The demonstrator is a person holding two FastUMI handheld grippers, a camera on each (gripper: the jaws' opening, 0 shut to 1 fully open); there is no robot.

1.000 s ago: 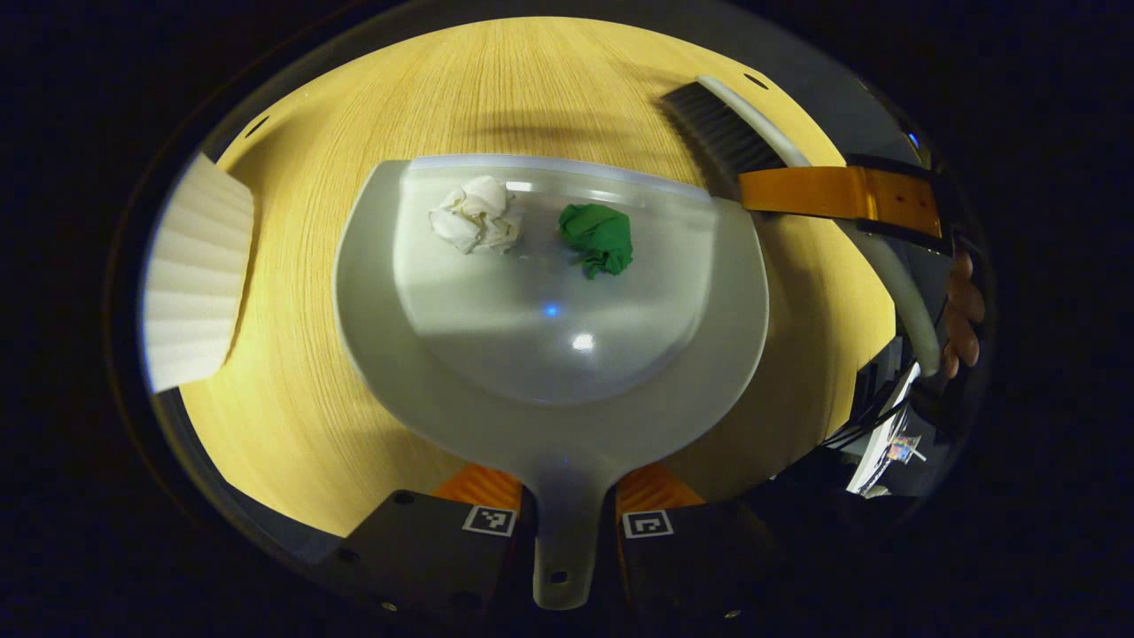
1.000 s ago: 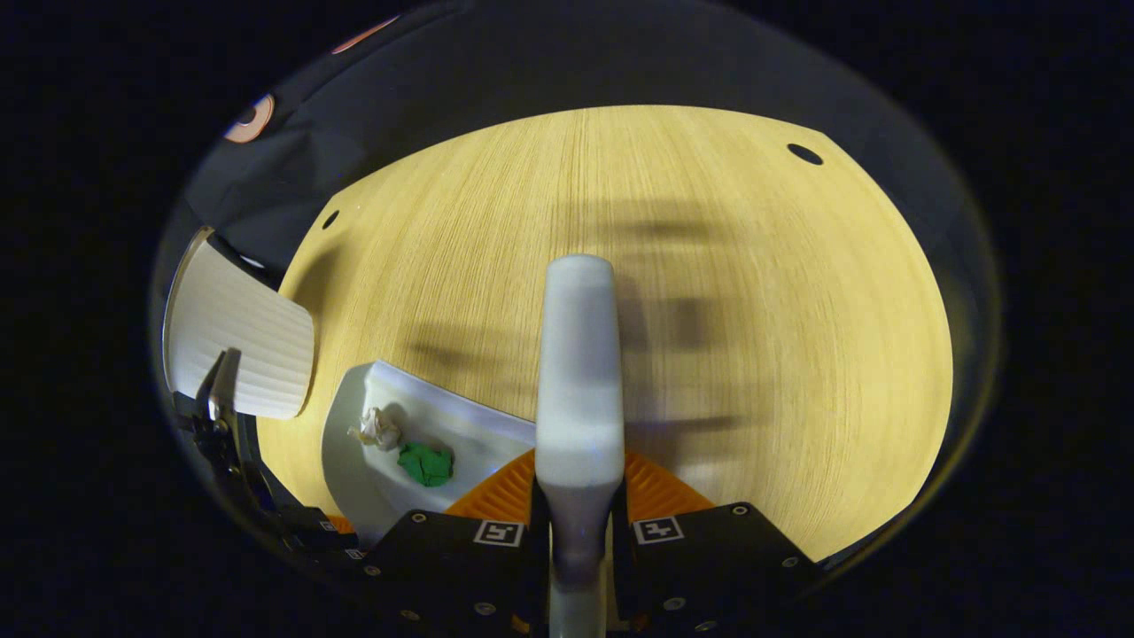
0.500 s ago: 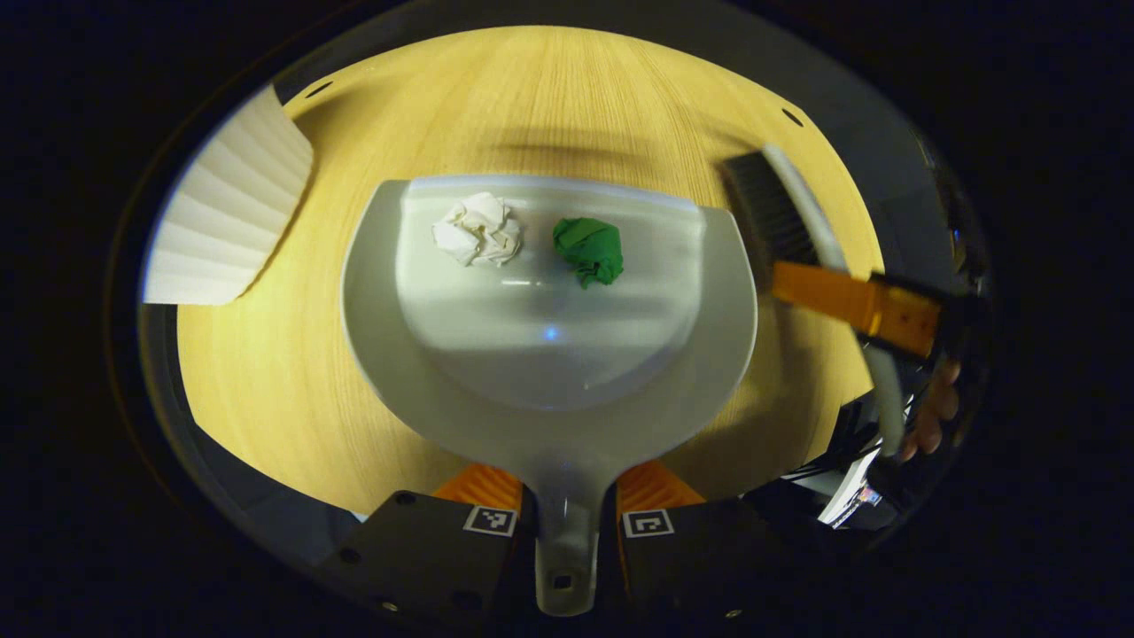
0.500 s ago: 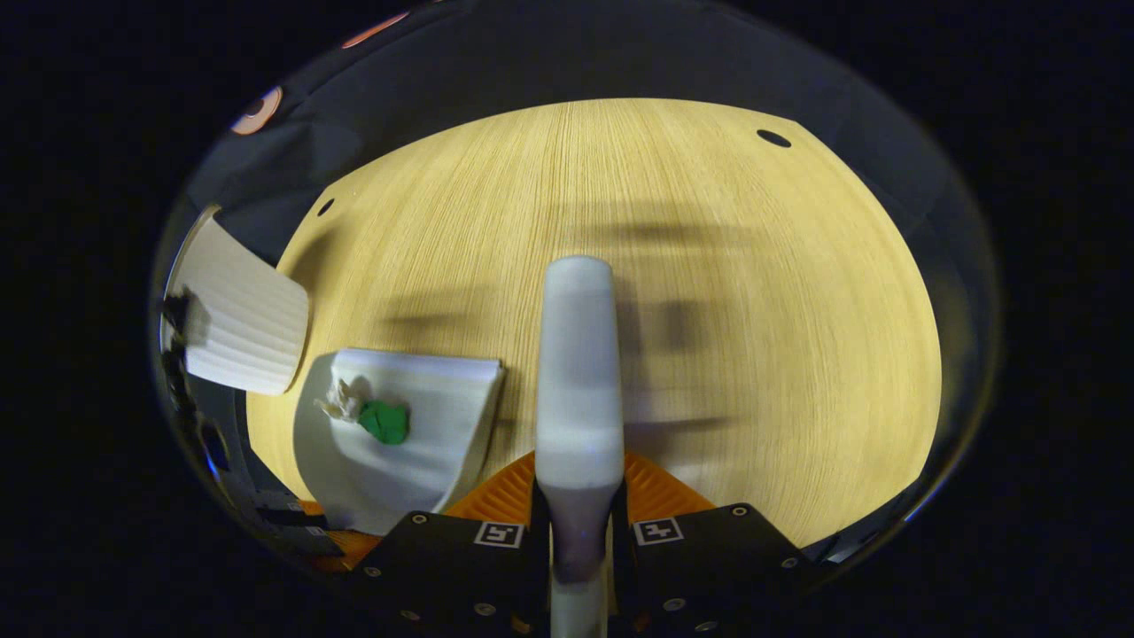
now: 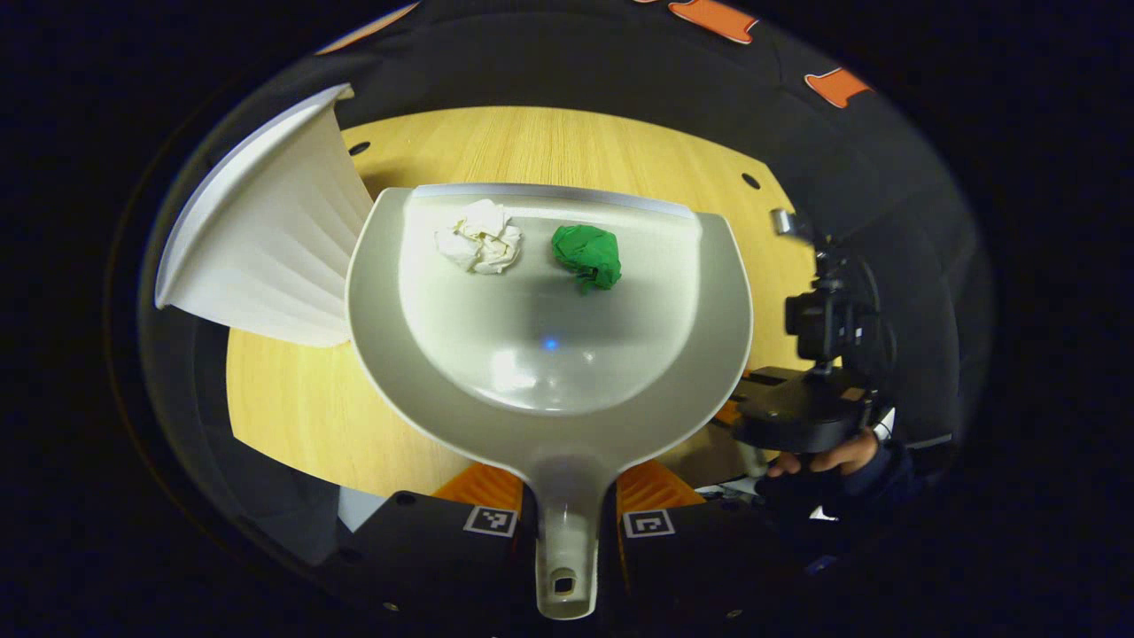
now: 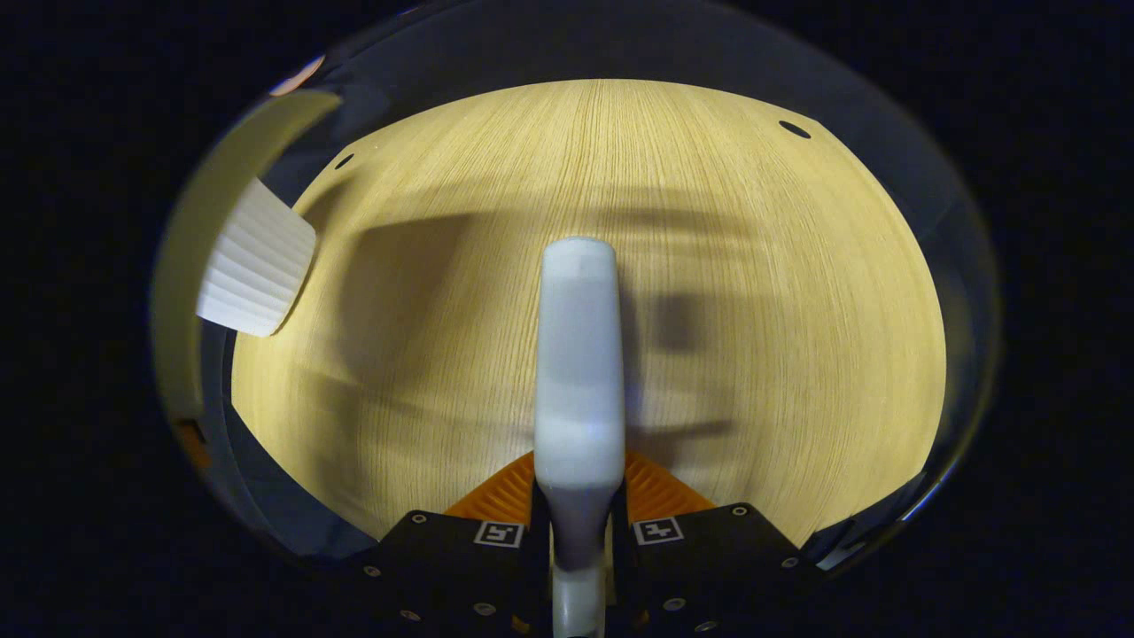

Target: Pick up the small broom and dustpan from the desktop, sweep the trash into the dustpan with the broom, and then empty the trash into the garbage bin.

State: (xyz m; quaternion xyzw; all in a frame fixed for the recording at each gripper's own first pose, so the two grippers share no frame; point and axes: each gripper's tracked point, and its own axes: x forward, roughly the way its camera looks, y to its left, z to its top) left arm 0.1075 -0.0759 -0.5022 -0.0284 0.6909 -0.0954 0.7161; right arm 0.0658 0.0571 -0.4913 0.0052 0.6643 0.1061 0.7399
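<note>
left gripper (image 5: 567, 505): fingers pinching handle of grey plastic dustpan (image 5: 549, 354) | dustpan: holds white paper wad (image 5: 479, 245) and green paper wad (image 5: 587, 255), beside white ribbed bin (image 5: 266, 239) | right gripper (image 6: 580, 518): fingers pinching pale-handled broom (image 6: 578, 354) above wooden surface (image 6: 753, 310)

A: What sits between the right gripper (image 6: 578, 512) fingers?
B: The broom (image 6: 578, 372) handle, clamped from both sides, pointing straight ahead over the wooden desktop (image 6: 780, 292).
A: Anything else?
B: A white ribbed garbage bin (image 6: 252, 270) at the far left edge of the desk. Blurred shadows cross the wood around the handle.
</note>
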